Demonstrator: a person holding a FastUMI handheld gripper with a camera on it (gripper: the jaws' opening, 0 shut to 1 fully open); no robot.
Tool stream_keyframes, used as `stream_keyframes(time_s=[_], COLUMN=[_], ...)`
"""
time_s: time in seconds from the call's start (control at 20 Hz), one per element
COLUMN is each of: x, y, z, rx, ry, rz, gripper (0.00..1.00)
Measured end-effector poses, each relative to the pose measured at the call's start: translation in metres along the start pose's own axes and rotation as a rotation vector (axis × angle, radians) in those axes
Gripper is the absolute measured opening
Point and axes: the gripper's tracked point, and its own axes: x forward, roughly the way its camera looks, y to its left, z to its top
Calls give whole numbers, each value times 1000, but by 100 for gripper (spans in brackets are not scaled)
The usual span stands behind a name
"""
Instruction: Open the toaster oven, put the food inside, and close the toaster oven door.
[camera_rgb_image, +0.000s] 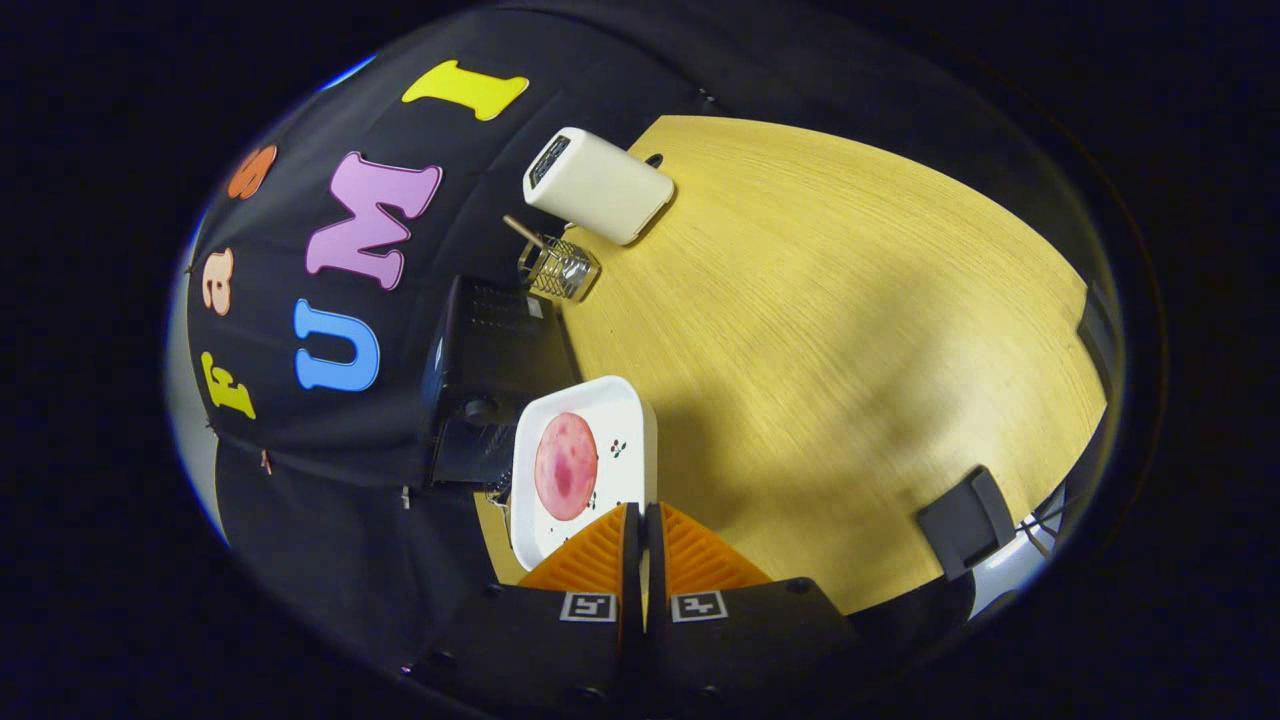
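A white square plate (625, 405) carries a round pink slice of food (566, 466). My gripper (641, 512) is shut on the plate's near rim, its two fingers pinched together with the thin edge between them. The plate hangs tilted in front of the black toaster oven (490, 345), which stands against the booth wall with its vented top showing. The plate hides part of the oven's front. A dark flat panel (468, 455) of the oven lies just beyond the plate's far edge, and I cannot tell whether the door is open.
A white toaster (598, 185) stands farther along the wall on the wooden table (830, 330). Between it and the oven sits a wire basket (558, 268) with a wooden stick in it. A black block (965, 520) sits at the table's edge beyond my fingers' right side.
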Motion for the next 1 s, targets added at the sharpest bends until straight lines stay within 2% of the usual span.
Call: stream_keyframes(time_s=[0.15,0.3,0.75,1.0], x=[3,16,89,139], y=[28,57,135,159], z=[-34,-66,-115,-126], rx=[15,-21,-88,-96], ry=[17,43,48,28], rz=[32,61,107,87], gripper=[5,5,6,5])
